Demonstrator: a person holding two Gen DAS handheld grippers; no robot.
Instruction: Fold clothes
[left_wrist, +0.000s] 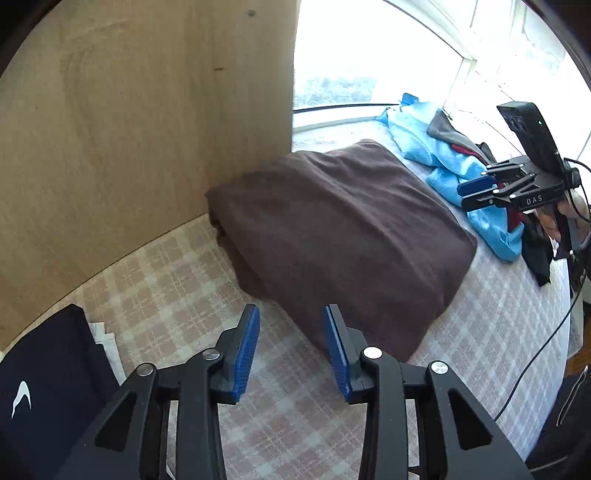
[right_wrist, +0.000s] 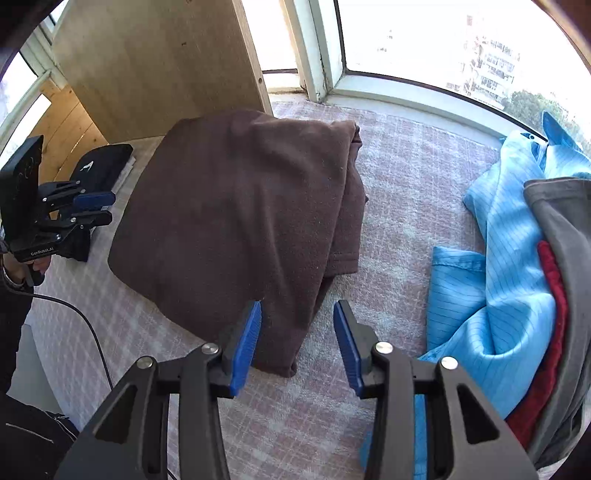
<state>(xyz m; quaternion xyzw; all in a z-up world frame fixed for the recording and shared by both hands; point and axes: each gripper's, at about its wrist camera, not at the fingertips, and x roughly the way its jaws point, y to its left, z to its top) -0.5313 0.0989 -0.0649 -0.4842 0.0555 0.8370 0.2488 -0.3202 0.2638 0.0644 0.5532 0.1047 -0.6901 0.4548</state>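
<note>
We see one folded brown garment (left_wrist: 332, 229) lying on the checked cloth (left_wrist: 192, 280) at the centre of both frames, its far edge beside the wooden panel (left_wrist: 147, 110). Our left gripper (left_wrist: 291, 350) stands spread at the bottom centre of the left view, nothing between its blue pads. Our right gripper (right_wrist: 297, 347) is likewise spread and empty, poised over the garment's near corner. At the right of the right view one pile (right_wrist: 517, 295) shows blue, grey and red cloth, partly cut off; we cannot count its pieces. One dark garment (left_wrist: 48, 376) with a white mark lies lower left, cropped by the frame.
</note>
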